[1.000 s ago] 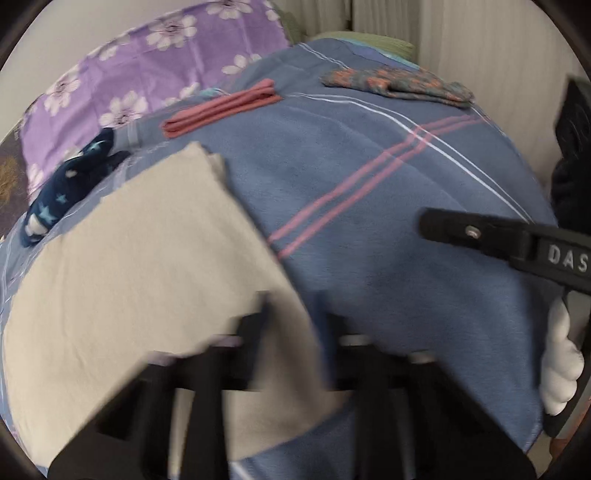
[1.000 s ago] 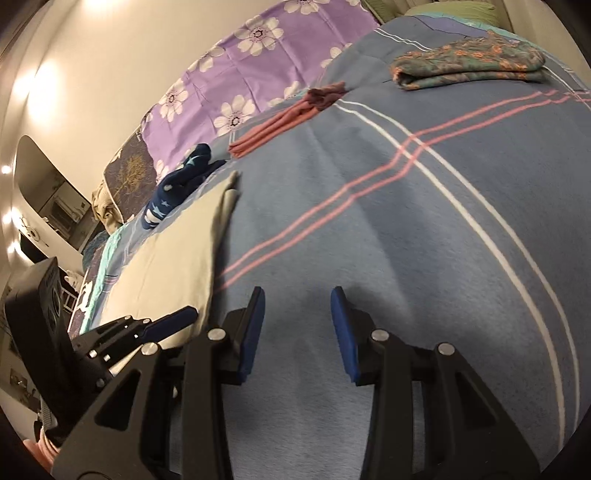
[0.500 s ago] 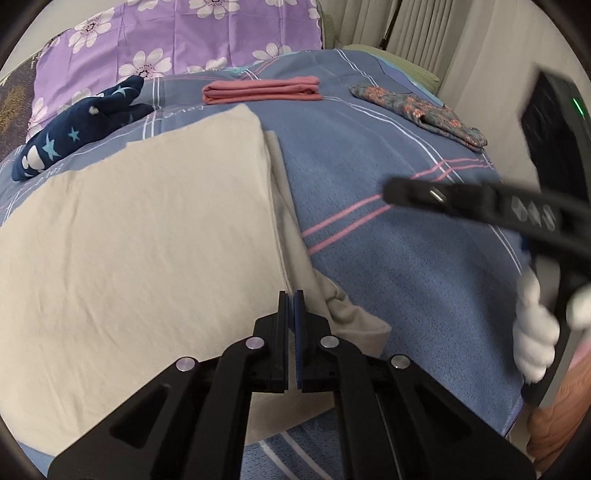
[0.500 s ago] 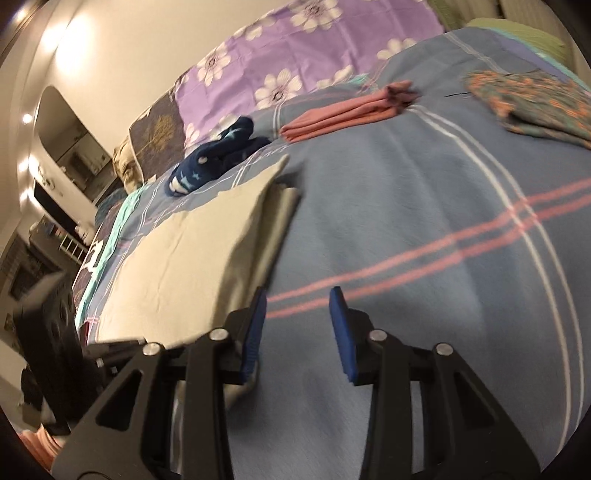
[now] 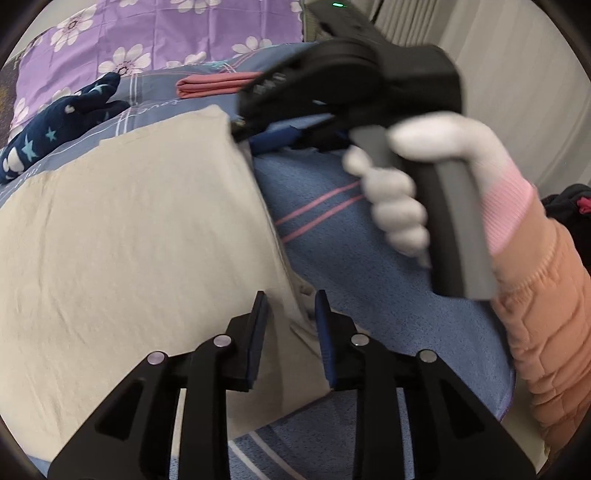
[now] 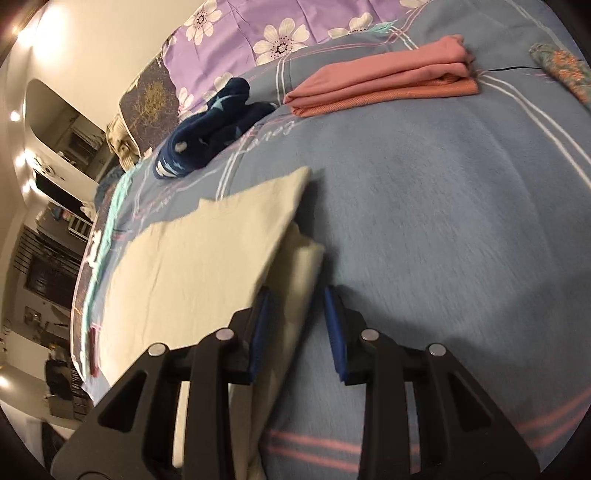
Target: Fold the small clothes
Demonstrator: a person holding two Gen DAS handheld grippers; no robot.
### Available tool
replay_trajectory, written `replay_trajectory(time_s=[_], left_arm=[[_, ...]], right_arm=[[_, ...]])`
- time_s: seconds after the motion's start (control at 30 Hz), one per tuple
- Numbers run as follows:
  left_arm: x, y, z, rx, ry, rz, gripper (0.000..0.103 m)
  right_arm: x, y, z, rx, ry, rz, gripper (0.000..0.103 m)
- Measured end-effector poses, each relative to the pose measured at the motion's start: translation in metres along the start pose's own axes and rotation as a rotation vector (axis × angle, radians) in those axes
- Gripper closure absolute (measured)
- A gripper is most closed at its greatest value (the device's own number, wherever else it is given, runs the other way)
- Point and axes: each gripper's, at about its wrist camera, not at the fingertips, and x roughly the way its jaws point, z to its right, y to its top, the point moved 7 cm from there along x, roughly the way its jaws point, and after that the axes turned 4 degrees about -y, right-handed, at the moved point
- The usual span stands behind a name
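A cream garment (image 5: 129,236) is laid flat on a blue striped blanket (image 5: 369,295) that covers a bed. Its right edge is folded over, so a lower layer shows beside the upper one in the right wrist view (image 6: 207,258).

The left tool (image 5: 290,314) is set over the near right edge of the garment. Its jaws are opening; the cloth edge runs through the gap, and the pads are not seen to press on it, so the cloth is taken as released.

The right tool (image 6: 295,314) is placed over the same folded edge, farther along. Its jaws are closing, with the lower cloth layer between them; contact with the pads cannot be confirmed because of motion blur. In the left wrist view this tool (image 5: 258,129) is seen held by a white-gloved hand (image 5: 399,206) with a pink cuff and an orange quilted sleeve (image 5: 543,314).

Farther back, a folded pink garment (image 6: 384,88), a navy star-print piece (image 6: 207,133) and a floral piece (image 6: 561,70) are laid apart from one another. A purple flowered pillow (image 6: 266,26) is placed behind them.
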Motion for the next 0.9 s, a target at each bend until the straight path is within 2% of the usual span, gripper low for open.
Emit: replay_trajectory(time_s=[0.07,0.13,0.2,0.27,0.37,0.43,0.53,0.63,0.73,0.8,0.87,0.9], left_arm=[[0.003,-0.001,0.004,0.028,0.006,-0.005,0.076],[0.003,-0.003,0.006,0.052,-0.002,-0.007,0.090],[0.001,-0.007,0.010,0.055,-0.050,-0.019,0.099],[0.002,-0.010,0.015,0.071,-0.088,-0.033,0.100],[0.006,-0.012,0.019,0.099,-0.086,-0.036,0.100],[0.006,-0.012,0.019,0.096,-0.102,-0.032,0.100],[0.006,-0.012,0.017,0.077,-0.124,-0.033,0.100],[0.005,-0.011,0.015,0.069,-0.134,-0.030,0.100],[0.007,-0.008,0.010,0.058,-0.146,-0.026,0.100],[0.009,-0.006,0.011,0.049,-0.155,-0.023,0.099],[0.011,-0.004,0.016,0.052,-0.160,-0.021,0.098],[0.013,-0.003,0.019,0.057,-0.165,-0.021,0.097]], right_arm=[[0.005,0.005,-0.002,0.006,0.004,0.011,0.101],[0.001,0.010,-0.005,0.026,0.014,0.049,0.101],[-0.013,0.018,-0.014,0.014,0.031,0.115,0.101],[-0.019,0.026,-0.017,-0.014,-0.015,0.160,0.101],[0.006,0.026,-0.005,-0.035,-0.089,0.110,0.101],[0.019,0.020,0.004,-0.026,-0.084,0.091,0.101],[0.013,0.020,0.006,-0.012,-0.029,0.121,0.101],[-0.007,0.025,0.012,0.001,-0.059,0.162,0.097],[-0.030,0.024,0.009,0.023,0.019,0.174,0.096],[-0.039,0.018,0.001,-0.001,0.079,0.152,0.086],[-0.034,0.005,-0.015,-0.067,0.101,0.093,0.061],[-0.024,0.001,-0.021,-0.101,0.098,0.053,0.057]])
